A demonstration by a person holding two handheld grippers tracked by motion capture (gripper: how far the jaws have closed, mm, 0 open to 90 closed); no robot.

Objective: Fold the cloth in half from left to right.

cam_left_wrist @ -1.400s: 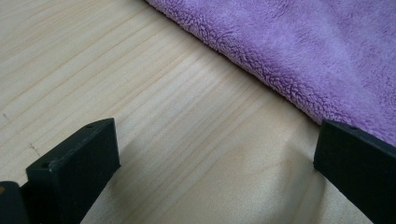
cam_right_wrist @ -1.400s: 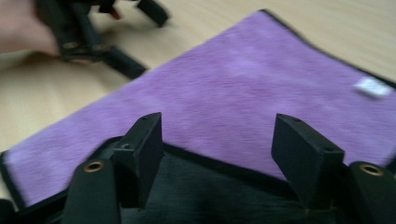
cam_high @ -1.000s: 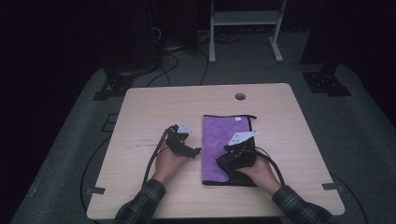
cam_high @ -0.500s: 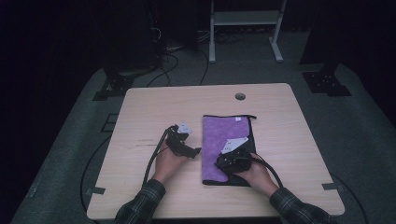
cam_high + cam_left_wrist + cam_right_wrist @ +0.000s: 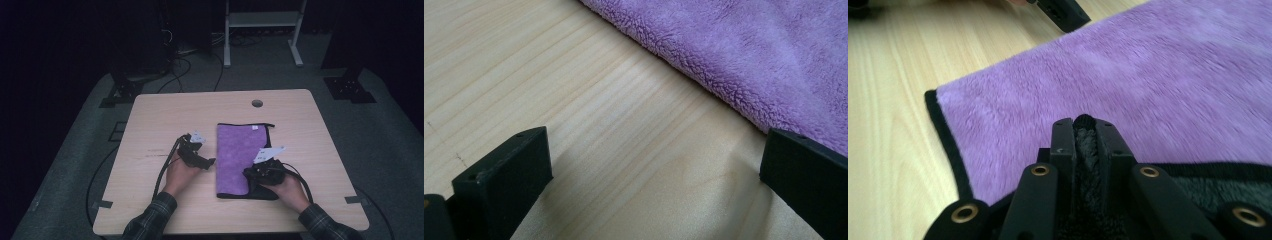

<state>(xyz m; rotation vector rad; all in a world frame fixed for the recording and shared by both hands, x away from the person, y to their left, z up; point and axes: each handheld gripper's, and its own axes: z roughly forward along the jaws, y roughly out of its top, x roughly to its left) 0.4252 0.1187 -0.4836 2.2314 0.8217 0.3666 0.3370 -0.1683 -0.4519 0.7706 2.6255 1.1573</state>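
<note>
A purple towel (image 5: 239, 157) with a black border lies flat on the table (image 5: 160, 115), right of centre in the high view, its long sides running from the middle of the frame toward the lower edge. A small white label sits at its far end, near the black trim. In the right gripper view the towel's black-edged corner shows at the left of the frame, and the black underside is turned up along the near edge at the bottom. The right gripper (image 5: 257, 172) rests on that near right corner in the high view; its jaws have just been closing and now pinch a fold of the dark cloth, which stands up between them in the right gripper view (image 5: 1087, 131). The left gripper (image 5: 207, 162) lies just beside the towel's left long side in the high view, held low over the wood; in the left gripper view its jaws stand wide apart with bare table between them, and the towel's fuzzy edge crosses the upper right of that frame, reaching one jaw. Bare wood spreads left of the towel and beyond its far end, up to a round cable hole (image 5: 257, 103) near the table's far edge; a narrower strip stays free on the right.
</note>
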